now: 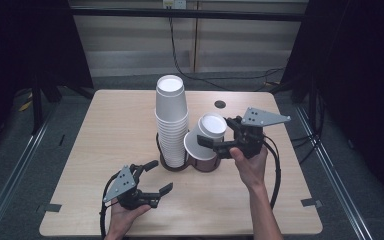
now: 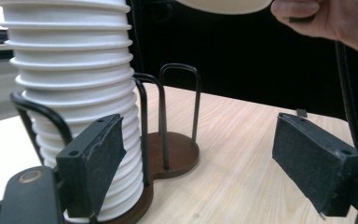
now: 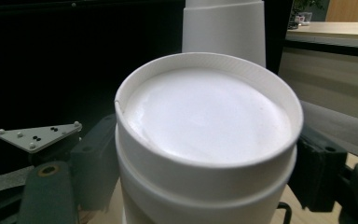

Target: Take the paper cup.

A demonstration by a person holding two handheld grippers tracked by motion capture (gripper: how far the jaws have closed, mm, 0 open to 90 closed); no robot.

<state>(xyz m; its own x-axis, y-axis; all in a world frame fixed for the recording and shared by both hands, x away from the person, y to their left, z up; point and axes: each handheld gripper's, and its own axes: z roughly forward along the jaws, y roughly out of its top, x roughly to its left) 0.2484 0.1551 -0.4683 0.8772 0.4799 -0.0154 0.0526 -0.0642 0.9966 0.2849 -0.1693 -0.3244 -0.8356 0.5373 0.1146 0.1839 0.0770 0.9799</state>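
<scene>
While the left gripper (image 1: 156, 180) rests low on the table (image 1: 100, 130) with its jaws spread wide and nothing between them, the right gripper (image 1: 211, 142) clamps an upturned paper cup (image 1: 206, 136) between its pads, tilted above the holder's (image 1: 204, 164) free slot, just beside the cup stack (image 1: 171, 120).

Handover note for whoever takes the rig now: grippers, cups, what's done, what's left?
Left gripper: open, empty, low over the table near the holder.
Right gripper: shut on an upturned white cup, tilted above the holder's empty slot.
Done: tall cup stack stands in the other slot.
Left: probably set the held cup down in the empty slot, then release.
</scene>
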